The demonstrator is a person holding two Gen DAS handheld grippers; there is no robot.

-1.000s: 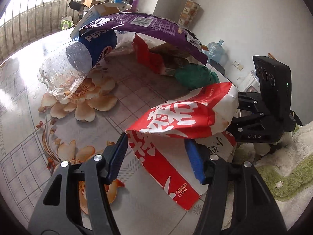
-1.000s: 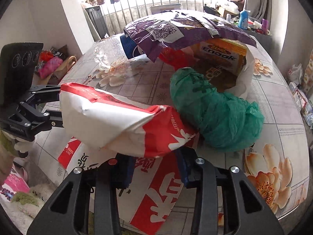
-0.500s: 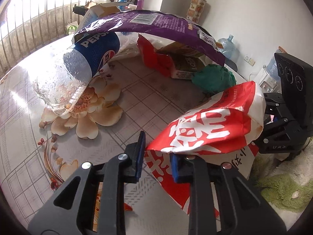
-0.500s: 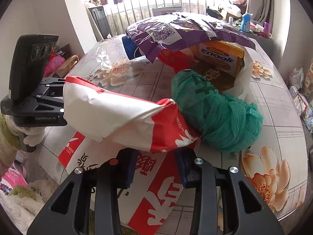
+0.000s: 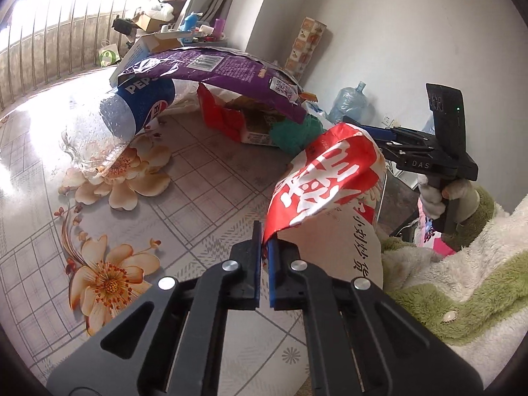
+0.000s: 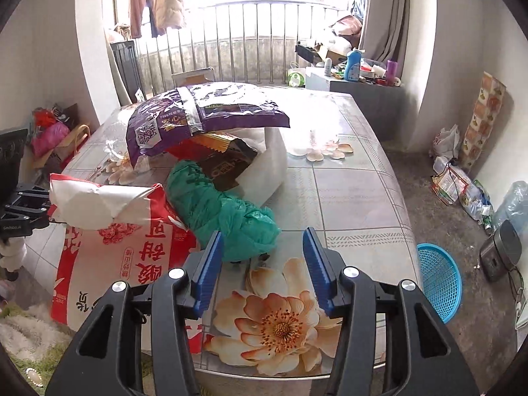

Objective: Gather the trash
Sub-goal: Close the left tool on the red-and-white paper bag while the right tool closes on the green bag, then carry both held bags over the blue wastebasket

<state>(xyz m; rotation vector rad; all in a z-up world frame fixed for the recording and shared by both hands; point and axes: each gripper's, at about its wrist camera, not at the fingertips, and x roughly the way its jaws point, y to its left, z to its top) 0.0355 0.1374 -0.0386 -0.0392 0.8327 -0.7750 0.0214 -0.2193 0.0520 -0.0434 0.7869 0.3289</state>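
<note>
**Red-and-white bag pinched at one corner**

Red and white paper makes up the bag [image 5: 325, 178] that the left gripper [image 5: 264, 257] has clamped by a red corner, its jaws pressed tight on the thin edge. The bag arches up from that pinch and drapes over the near edge of the table [image 5: 198, 198], its lower part hanging past the rim toward a green fleece sleeve [image 5: 462, 280].

The right gripper [image 6: 262, 265] is opening, its blue pads standing well apart with nothing between them; through the gap shows only the flowered tabletop. Just beyond its left finger lies a crumpled green plastic bag [image 6: 227, 211], touching the red-and-white bag on one side and a white sack [image 6: 274, 161] on the other.

Behind these, litter crowds the middle of the table: a purple snack wrapper [image 6: 204, 112] lies spread across the top of the heap like a roof, an orange-and-brown carton [image 6: 227, 161] sits beneath it (half hidden by the green bag), and a clear cola bottle [image 5: 118, 122] with a blue label lies on its side under the wrapper's far end.

On the floor to the right of the table rests a blue mesh basket [image 6: 439, 280], with a large water jug [image 6: 514, 204] and scattered packets near the wall.
</note>
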